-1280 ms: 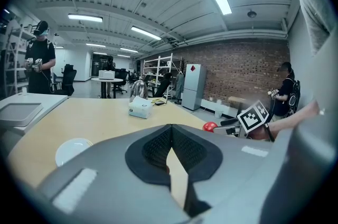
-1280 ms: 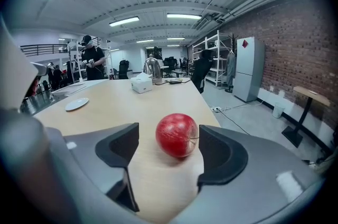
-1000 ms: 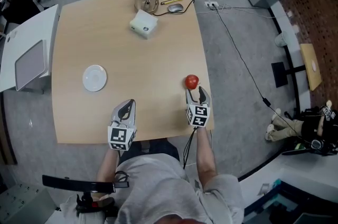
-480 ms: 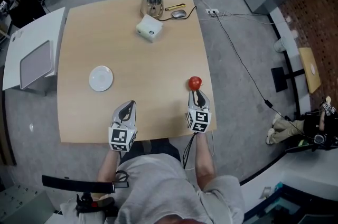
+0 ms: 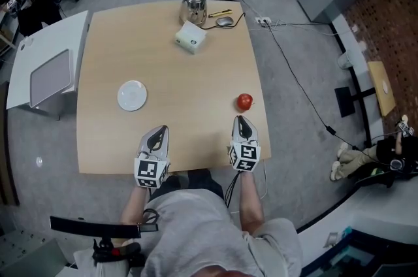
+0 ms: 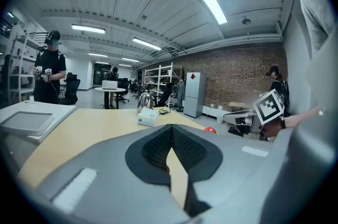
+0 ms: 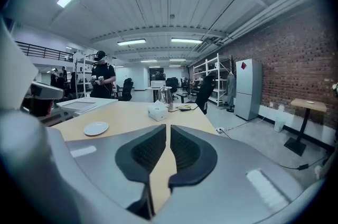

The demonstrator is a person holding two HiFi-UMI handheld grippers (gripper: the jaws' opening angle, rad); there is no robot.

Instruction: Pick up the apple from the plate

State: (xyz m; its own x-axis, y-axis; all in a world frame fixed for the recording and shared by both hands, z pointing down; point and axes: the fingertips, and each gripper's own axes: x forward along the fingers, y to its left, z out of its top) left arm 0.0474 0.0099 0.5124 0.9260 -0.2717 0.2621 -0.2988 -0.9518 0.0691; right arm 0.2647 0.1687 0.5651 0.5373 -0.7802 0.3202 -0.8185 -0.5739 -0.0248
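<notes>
The red apple (image 5: 245, 100) lies on the bare wooden table (image 5: 196, 73) near its right edge, also seen small in the left gripper view (image 6: 210, 130). The white plate (image 5: 132, 95) sits empty at the left, apart from the apple. My right gripper (image 5: 241, 119) is just short of the apple and not touching it. Its jaws are closing, almost together, with nothing between them (image 7: 168, 127). My left gripper (image 5: 158, 130) hovers near the front edge, below the plate, shut and empty (image 6: 171, 128).
A metal kettle (image 5: 193, 6), a white box (image 5: 190, 37), a mouse (image 5: 224, 21) and a pen stand at the table's far side. A white side table with a grey tray (image 5: 49, 76) adjoins the left edge. A cable (image 5: 294, 66) runs across the floor on the right.
My right gripper has drawn back from the apple toward the person, and its jaws went from wide round the apple to nearly together. The apple stayed on the table.
</notes>
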